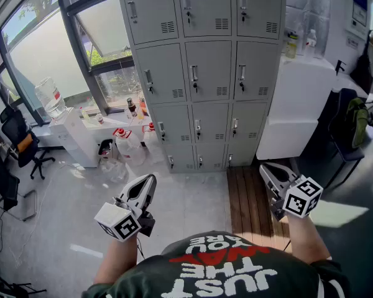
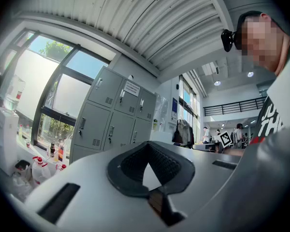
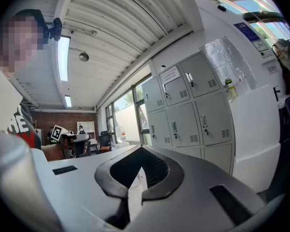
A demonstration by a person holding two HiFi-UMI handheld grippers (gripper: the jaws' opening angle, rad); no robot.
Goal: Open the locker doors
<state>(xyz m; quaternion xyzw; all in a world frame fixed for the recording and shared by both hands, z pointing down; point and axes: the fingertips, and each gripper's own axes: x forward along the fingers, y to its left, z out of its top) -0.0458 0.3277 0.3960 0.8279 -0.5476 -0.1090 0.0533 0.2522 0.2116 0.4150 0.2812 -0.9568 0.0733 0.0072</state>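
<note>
Nothing of the task is done as far as the views show. The tall bank of grey metal lockers [image 1: 208, 70], three columns by four rows, has every visible door flush and closed, each with its small upright metal handle [image 1: 194, 74]. All the doors are left to open.

The lockers stand straight ahead of both sets of fingers and well apart from them, so the person would have to close in before any handle comes within reach.

The left gripper [image 1: 149, 182] has its fingers drawn together at the tips with nothing between them, only a small gap showing further back between the dark ribbed pads [image 2: 130, 163]. The right gripper [image 1: 265, 169] is likewise fully closed and empty, and its fingertips meet in its own view [image 3: 140, 151].

What the lockers hold cannot be told, since no door is open. Ahead of the left fingers and off to their left, translucent plastic jugs with red caps [image 1: 125, 149] sit on the floor beside the lockers, their fill level unclear. Further left, a large clear water bottle [image 1: 50, 97] stands on a white dispenser. Ahead of the right fingers and to their right, a white counter [image 1: 301, 89] carries a few small bottles [image 1: 292, 43] whose contents cannot be made out.
</note>
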